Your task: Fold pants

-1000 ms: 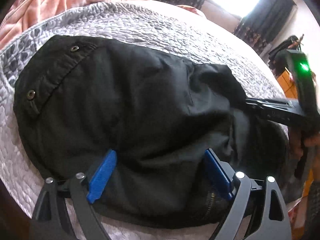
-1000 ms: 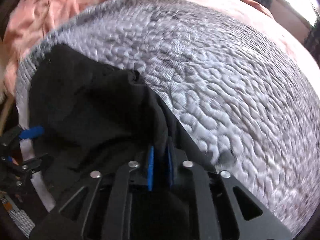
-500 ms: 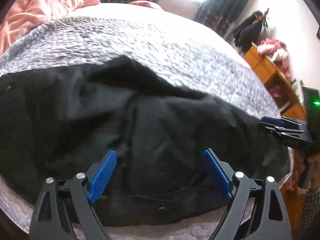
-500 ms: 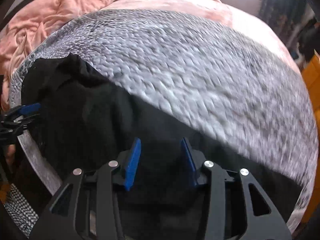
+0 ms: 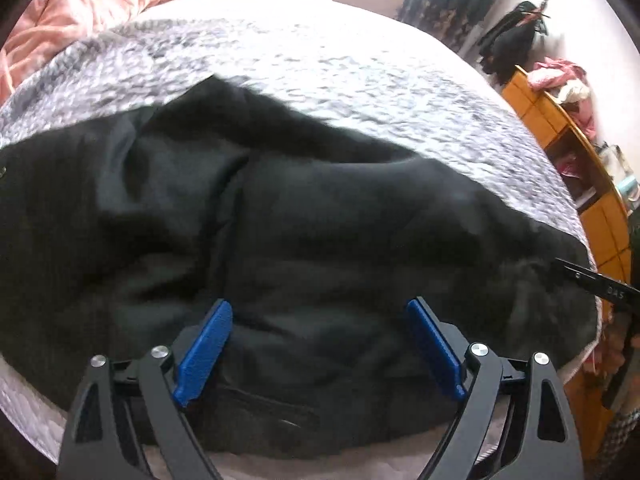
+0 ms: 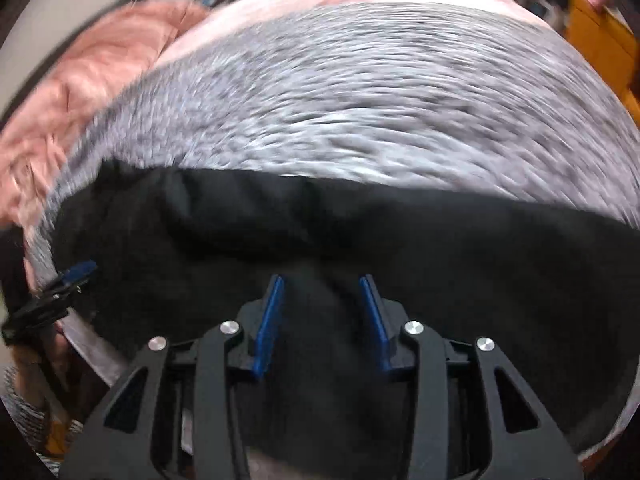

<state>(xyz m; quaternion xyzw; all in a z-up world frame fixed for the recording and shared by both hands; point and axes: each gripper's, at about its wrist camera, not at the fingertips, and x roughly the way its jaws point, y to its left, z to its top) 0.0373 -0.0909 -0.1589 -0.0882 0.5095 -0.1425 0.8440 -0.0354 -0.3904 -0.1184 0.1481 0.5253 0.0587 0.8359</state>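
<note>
1. The black pants (image 5: 304, 216) lie in a loose, rumpled band across the near edge of the bed (image 5: 360, 80), on its grey quilted cover. They look soft and limp, a fairly thick dark cloth with folds and seams; I judge they will sag and drag rather than hold any shape, and the quilt's texture may catch them.
2. The left tongs (image 5: 316, 344) hover over the near part of the cloth, blue pads spread wide, holding nothing. A zip or pocket opening shows just below them, so the waist end seems close; a hemmed edge there would give the firmest hold.
3. The right tongs (image 6: 324, 320) are parted too, less widely, over the black cloth, gripping none of it.
4. Around: a pink blanket (image 5: 80, 4) heaped at the far left, well apart from the pants; an orange shelf unit (image 5: 572, 160) with clothes beside the bed on the right. Nothing lies on the quilt beyond the pants to block a fold.
</note>
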